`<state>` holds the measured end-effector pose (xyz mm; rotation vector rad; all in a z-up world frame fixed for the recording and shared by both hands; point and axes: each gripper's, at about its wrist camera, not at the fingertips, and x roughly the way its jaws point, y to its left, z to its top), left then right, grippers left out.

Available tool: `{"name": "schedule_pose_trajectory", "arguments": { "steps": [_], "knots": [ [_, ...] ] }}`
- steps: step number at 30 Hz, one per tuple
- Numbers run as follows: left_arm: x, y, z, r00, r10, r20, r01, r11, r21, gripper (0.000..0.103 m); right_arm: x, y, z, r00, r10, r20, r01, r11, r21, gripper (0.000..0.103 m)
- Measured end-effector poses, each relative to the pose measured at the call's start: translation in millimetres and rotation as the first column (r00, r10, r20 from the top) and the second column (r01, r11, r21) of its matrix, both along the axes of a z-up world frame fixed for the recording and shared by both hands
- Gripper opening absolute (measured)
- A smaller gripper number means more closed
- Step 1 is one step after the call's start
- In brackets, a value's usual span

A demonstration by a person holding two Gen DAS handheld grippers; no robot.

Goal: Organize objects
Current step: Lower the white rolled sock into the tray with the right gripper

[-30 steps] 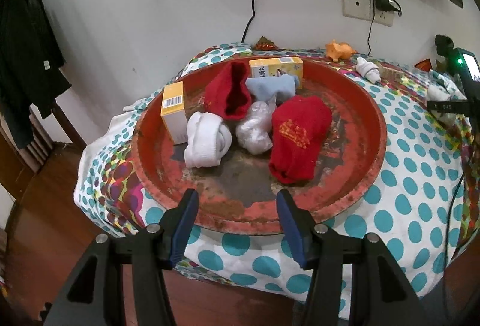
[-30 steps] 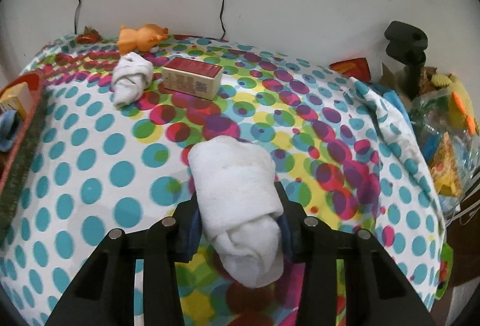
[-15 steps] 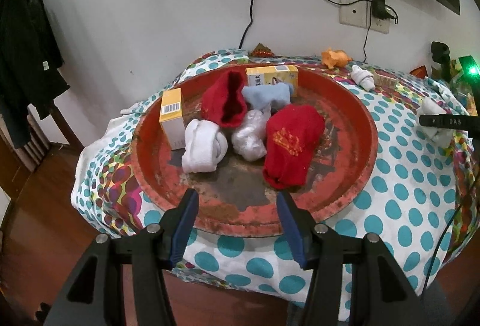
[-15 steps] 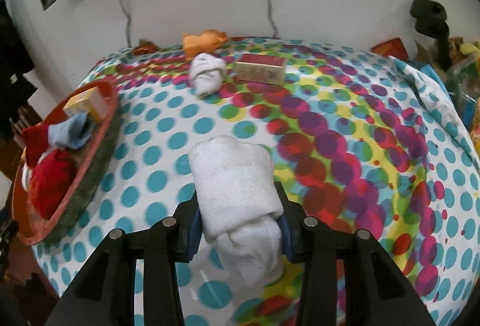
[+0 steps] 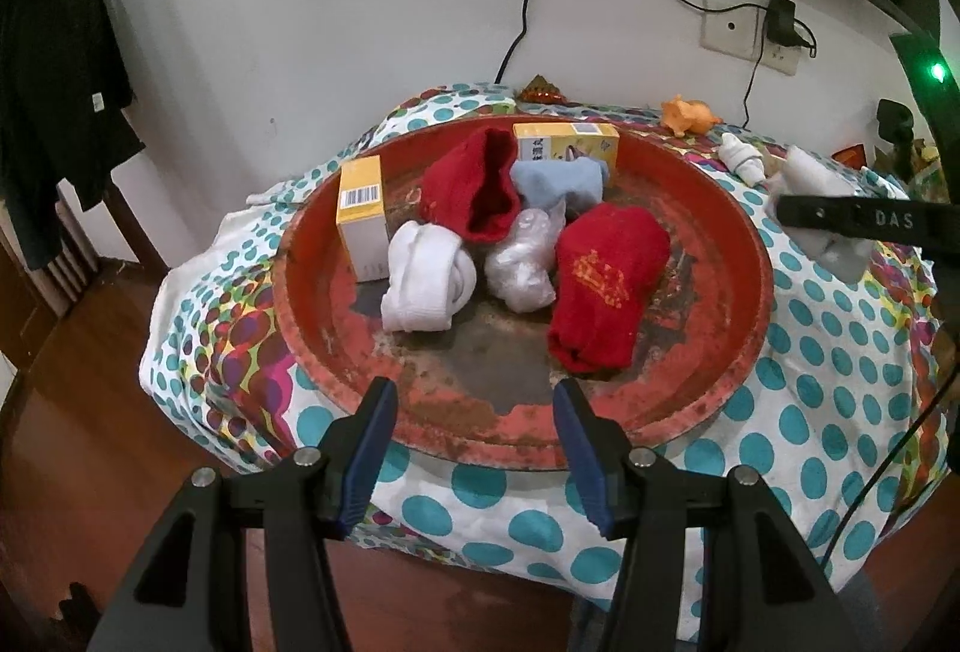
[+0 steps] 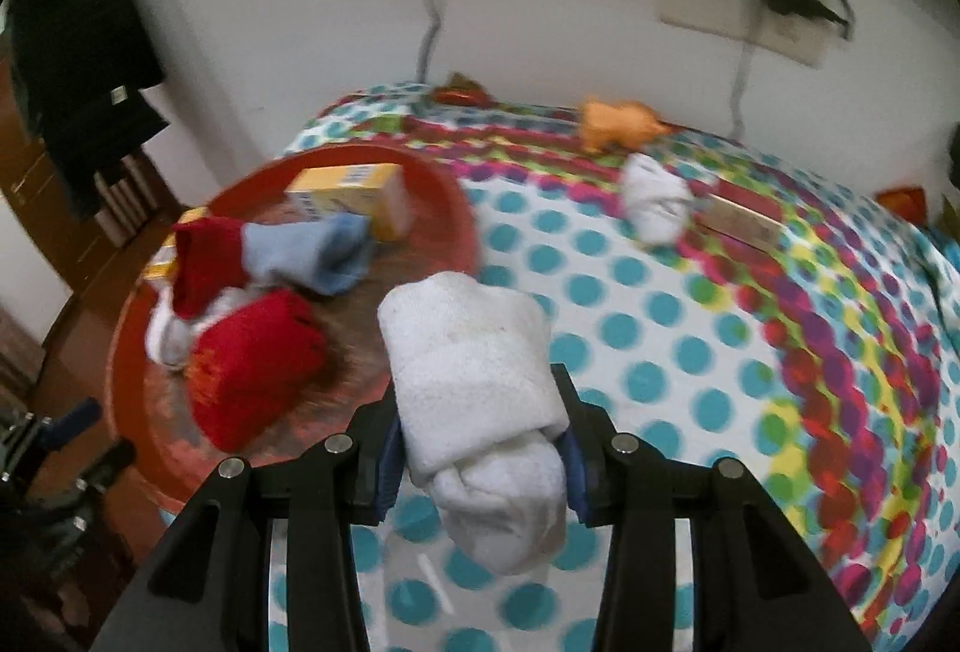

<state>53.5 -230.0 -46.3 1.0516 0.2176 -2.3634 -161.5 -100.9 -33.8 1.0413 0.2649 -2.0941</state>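
The left gripper point(image 5: 474, 442) hangs just short of the near rim of the red tray point(image 5: 753, 256), fingers point(image 5: 375, 442) spread wide with nothing between them. The right gripper point(image 6: 477, 448) has its fingers clamped on a rolled white towel point(image 6: 474, 382), which it carries above the polka-dot cloth point(image 6: 660, 304) of the worktop, at the tray's right-hand edge; its jaws are easing open a touch, though the pads press the roll on both sides.

In the tray, nearest first: a red sock bundle point(image 5: 606, 286), a white sock roll point(image 5: 423, 283), and a crumpled clear plastic bag point(image 5: 522, 262) between them. Behind these lie a yellow-and-white carton point(image 5: 360, 214) standing on end, an open red sock point(image 5: 474, 184), a pale blue sock point(image 5: 558, 181) and a second yellow carton point(image 5: 567, 141) at the far rim.

Farther back on the cloth sit a small white bundle point(image 6: 654, 199) touching a reddish box point(image 6: 744, 223), then an orange toy animal point(image 6: 618, 123) near the wall.
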Motion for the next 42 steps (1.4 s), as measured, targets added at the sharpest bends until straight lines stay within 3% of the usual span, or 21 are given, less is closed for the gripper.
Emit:
{"name": "schedule_pose_trajectory", "arguments": {
  "steps": [13, 42],
  "knots": [
    [2.6, -5.2, 1.8, 1.000, 0.010, -0.013, -0.010, 1.000, 0.024, 0.055, 13.2, -61.9, 11.1, 0.997, 0.073, -0.036, -0.071, 0.996, 0.048, 0.041],
    [6.3, -12.2, 2.4, 0.999, 0.038, -0.021, -0.037, 0.998, 0.045, 0.055, -23.5, -135.6, -30.0, 0.998, 0.034, -0.044, -0.023, 0.974, 0.225, 0.041]
  ]
}}
